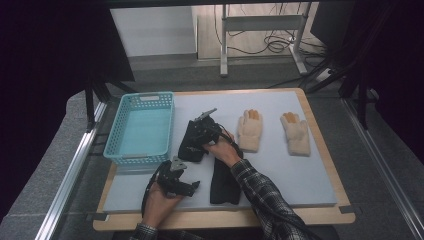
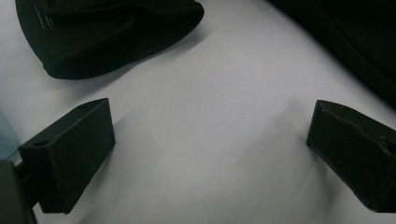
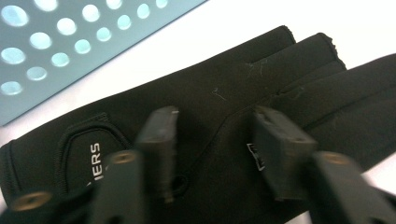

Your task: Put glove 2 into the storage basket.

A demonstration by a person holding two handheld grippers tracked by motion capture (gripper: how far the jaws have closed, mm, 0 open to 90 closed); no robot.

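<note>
Nearest to us, our left gripper (image 1: pixel 186 186) rests low on the grey table mat (image 1: pixel 280 175) near its front edge, jaws spread wide with bare mat between them; in the left gripper view the pads (image 2: pixel 70 154) stand well apart and hold nothing, with the cuff of a black glove (image 2: pixel 107 32) lying just beyond them. Beside it, to the right, a second black glove (image 1: pixel 223 182) lies flat under our plaid sleeve (image 1: pixel 265 200); farther on, our right gripper (image 1: pixel 200 134) is down on the first black glove (image 1: pixel 191 145), which lies just beside the turquoise basket (image 1: pixel 142 130); in the right gripper view the jaws are parted over the glove (image 3: pixel 210 121), fingertips (image 3: pixel 161 135) at its back near the white lettering, not yet pinching it; the basket wall (image 3: pixel 70 46) shows just behind. Farthest off, two cream gloves (image 1: pixel 250 130) (image 1: pixel 296 132) lie side by side, apart from each other.
</note>
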